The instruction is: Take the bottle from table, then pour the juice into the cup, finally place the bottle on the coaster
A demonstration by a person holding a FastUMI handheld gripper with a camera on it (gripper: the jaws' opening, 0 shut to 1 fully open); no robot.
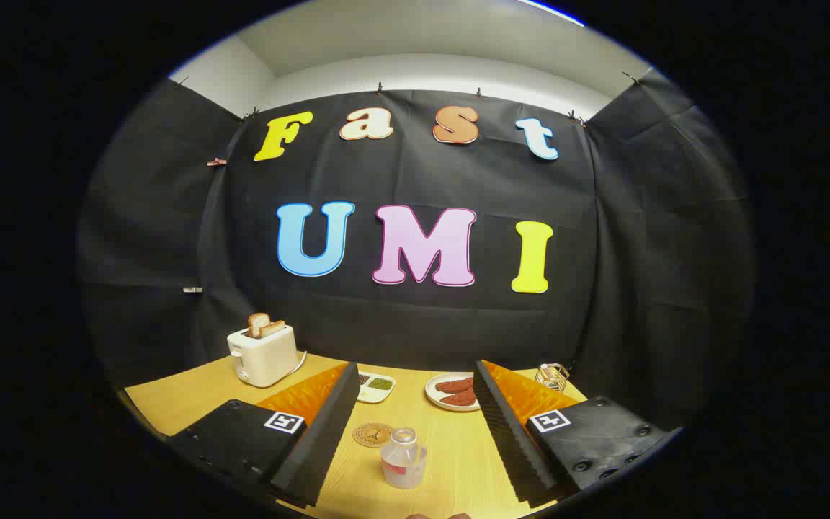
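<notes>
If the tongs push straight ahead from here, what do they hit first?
Likely the clear bottle, standing between the open tongs and slightly ahead. The round coaster lies just beyond it on the table. Depth is unclear in the fisheye view.

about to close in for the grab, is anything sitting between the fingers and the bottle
Nothing visible stands in the way. The gripper is open, and the bottle stands upright on the table between its fingers, with bare tabletop around it. The coaster lies just beyond the bottle, beside one finger.
</notes>
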